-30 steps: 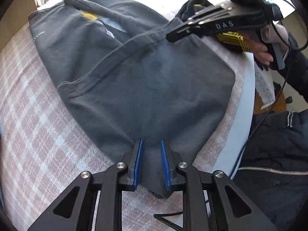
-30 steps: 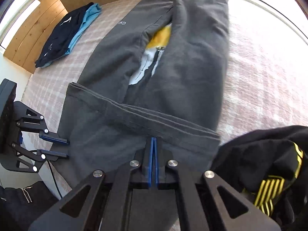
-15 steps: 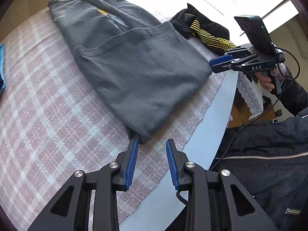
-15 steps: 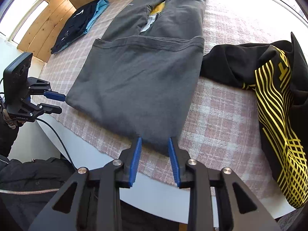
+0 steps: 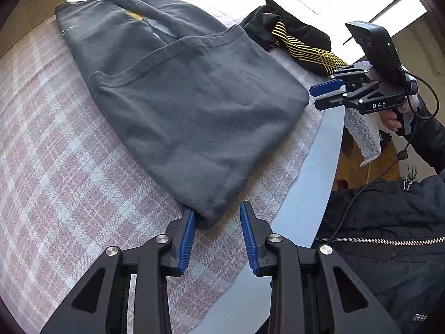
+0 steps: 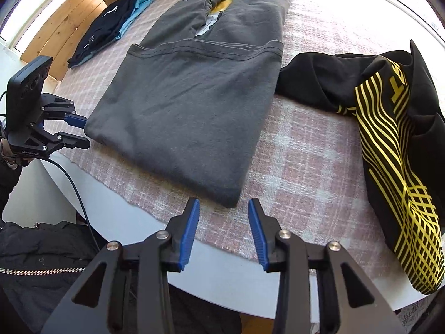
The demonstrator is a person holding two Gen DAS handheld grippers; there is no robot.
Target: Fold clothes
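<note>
A round table [image 6: 230,272] covered by a pink plaid cloth [image 6: 300,167] is shown, and on it a grey garment [image 6: 189,105] is laid flat, its lower half already folded up over itself, the fold edge lying near the table's rim. A slip off that rim is judged the main risk: a careless tug on either near corner could drag the fold askew or pull the plaid cloth along. To the garment's right, touching its side, a crumpled black and yellow garment [image 6: 389,128] is spread, and could be caught up if the next fold is swung that way. Far off at the left, a small stack of dark and blue clothes [image 6: 111,27] is seen, well apart. The left gripper [image 5: 217,236] is held at the near left corner, its jaws parted and closing slightly, with cloth just between them but not pinched. The right gripper [image 6: 224,228] is held before the near right corner, its jaws opening and empty.
</note>
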